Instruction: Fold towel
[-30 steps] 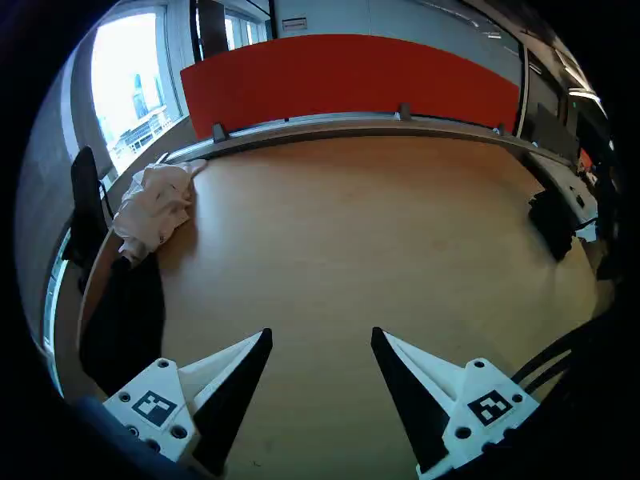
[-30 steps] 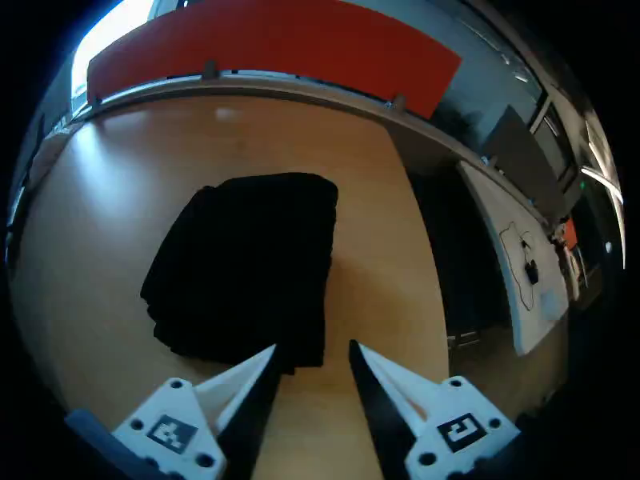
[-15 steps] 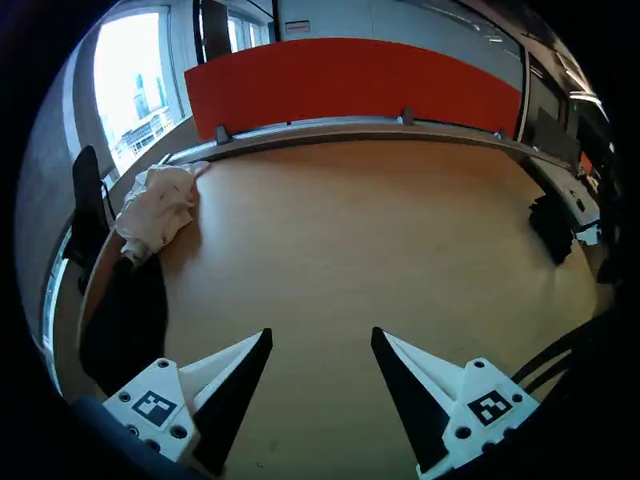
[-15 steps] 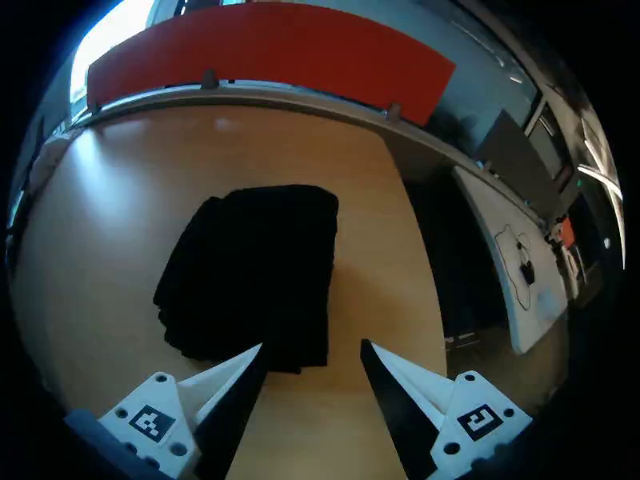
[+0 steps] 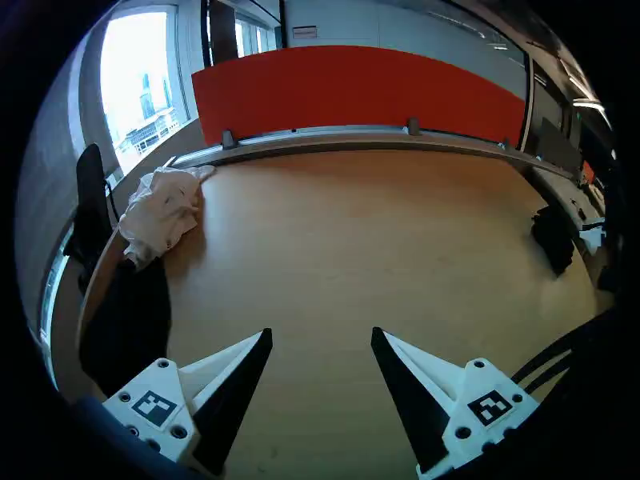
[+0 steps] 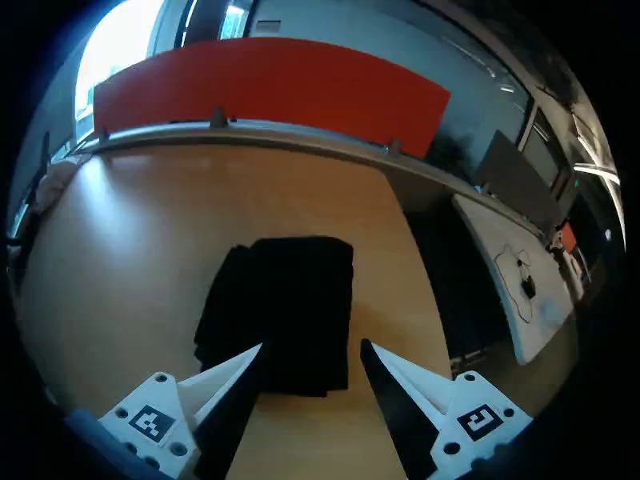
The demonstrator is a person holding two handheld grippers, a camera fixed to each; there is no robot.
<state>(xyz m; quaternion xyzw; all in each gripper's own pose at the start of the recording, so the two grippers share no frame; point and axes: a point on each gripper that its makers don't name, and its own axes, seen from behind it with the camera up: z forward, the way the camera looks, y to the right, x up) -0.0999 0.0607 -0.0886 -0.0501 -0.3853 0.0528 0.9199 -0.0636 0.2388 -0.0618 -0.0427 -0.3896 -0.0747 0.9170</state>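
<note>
The towel (image 6: 280,312) is lying black and already doubled into a thick, roughly rectangular stack on the wooden table (image 6: 136,240), toward its right side, its near edge sitting just under my right fingertips. My right gripper (image 6: 310,344) is hovering over that near edge with jaws standing apart, holding nothing; whether the left finger is brushing the cloth, I cannot tell. My left gripper (image 5: 321,330) is hanging over bare tabletop well to the left, jaws likewise spread and empty. A crumpled white cloth (image 5: 160,212) is sitting at the far left corner, and the red partition (image 6: 272,80) is running along the far edge. I am judging the fold as mostly made, with at most one more doubling or a squaring-up left. To do that well, I am thinking of bringing the left gripper across to the stack's near left corner, pinching every layer at both near corners together, lifting low, and carrying the edge evenly to the far edge. The layers on the left side are looking slightly stepped, so a shallow pinch is risking only the top ply.
</note>
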